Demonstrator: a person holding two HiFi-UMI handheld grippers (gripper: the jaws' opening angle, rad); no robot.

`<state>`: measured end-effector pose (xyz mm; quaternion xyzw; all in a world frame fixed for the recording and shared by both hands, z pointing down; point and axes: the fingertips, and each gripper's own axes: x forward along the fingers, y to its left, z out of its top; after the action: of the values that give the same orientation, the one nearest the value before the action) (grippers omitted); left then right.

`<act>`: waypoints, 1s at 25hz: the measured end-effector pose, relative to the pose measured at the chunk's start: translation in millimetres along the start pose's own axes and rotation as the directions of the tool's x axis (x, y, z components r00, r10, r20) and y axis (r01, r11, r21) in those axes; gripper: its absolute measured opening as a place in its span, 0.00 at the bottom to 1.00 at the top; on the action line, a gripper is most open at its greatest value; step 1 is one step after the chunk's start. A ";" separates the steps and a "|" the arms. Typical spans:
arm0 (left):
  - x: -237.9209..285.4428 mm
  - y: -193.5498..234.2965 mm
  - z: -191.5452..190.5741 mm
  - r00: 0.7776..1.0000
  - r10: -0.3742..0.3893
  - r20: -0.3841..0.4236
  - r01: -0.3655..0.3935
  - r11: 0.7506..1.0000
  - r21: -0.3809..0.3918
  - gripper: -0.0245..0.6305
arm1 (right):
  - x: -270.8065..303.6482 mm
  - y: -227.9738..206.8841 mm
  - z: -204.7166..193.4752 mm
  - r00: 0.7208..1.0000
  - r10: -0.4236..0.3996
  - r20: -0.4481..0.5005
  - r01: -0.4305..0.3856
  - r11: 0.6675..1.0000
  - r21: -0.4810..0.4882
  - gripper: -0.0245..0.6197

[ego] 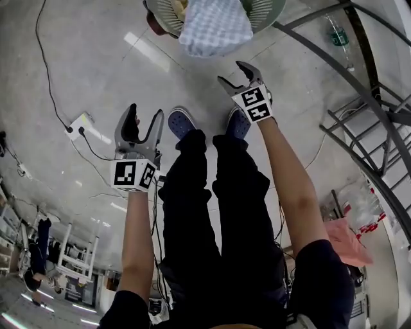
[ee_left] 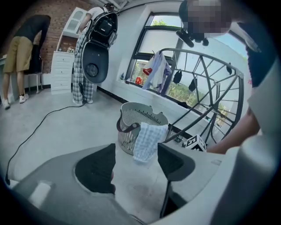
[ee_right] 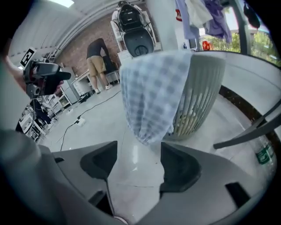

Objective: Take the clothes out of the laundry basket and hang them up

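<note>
Blue-checked cloth (ego: 215,29) over the laundry basket (ego: 266,14) rim; left tool (ego: 146,113) and right tool (ego: 232,72) wide apart, empty.

cloth (ego: 215,29) over basket (ego: 264,14) rim

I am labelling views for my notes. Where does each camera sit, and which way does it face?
Head view: on the head, facing steeply down at the floor; shows arms, legs, left gripper, right gripper, basket with cloth.
Left gripper view: on the left gripper, along its open jaws toward the basket; right arm at right.
Right gripper view: on the right gripper, along its open jaws at the cloth; left gripper at left.
Shared: all three show basket and cloth.
</note>
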<state>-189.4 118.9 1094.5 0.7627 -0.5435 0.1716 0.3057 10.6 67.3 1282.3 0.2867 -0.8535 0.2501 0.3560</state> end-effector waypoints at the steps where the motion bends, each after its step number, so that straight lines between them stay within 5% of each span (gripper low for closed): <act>1: 10.0 3.9 -11.3 1.000 -0.002 0.003 0.002 1.000 0.000 0.48 | 15.2 -3.8 -11.6 1.000 0.009 -0.009 -0.009 1.000 0.005 0.52; 6: 41.5 18.4 -66.1 1.000 0.003 0.004 -0.003 0.999 -0.053 0.48 | 79.9 -12.2 -55.8 0.996 0.086 -0.037 -0.085 0.995 0.043 0.57; 12: 46.0 32.4 -81.4 1.000 0.021 0.011 -0.020 0.995 -0.095 0.48 | 115.7 -19.6 -41.8 0.993 0.113 0.027 -0.114 0.992 0.057 0.57; 13: 44.5 35.0 -78.2 1.000 0.027 0.014 -0.025 0.995 -0.095 0.48 | 114.5 -15.5 -35.8 0.993 0.114 0.038 -0.115 0.993 0.037 0.54; 16: 40.7 38.4 -68.8 0.999 0.051 0.014 -0.050 0.995 -0.092 0.48 | 99.9 -6.7 -19.8 0.995 0.091 0.042 -0.090 0.996 -0.028 0.12; 25: -8.2 -9.1 -30.4 0.999 0.043 -0.030 -0.047 0.991 -0.126 0.48 | -10.1 29.4 17.5 0.989 0.142 0.034 -0.141 0.990 -0.024 0.08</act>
<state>-181.7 146.7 1110.0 0.7268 -0.5661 0.1541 0.3571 -11.2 80.3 1257.4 0.2259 -0.8805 0.2607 0.3252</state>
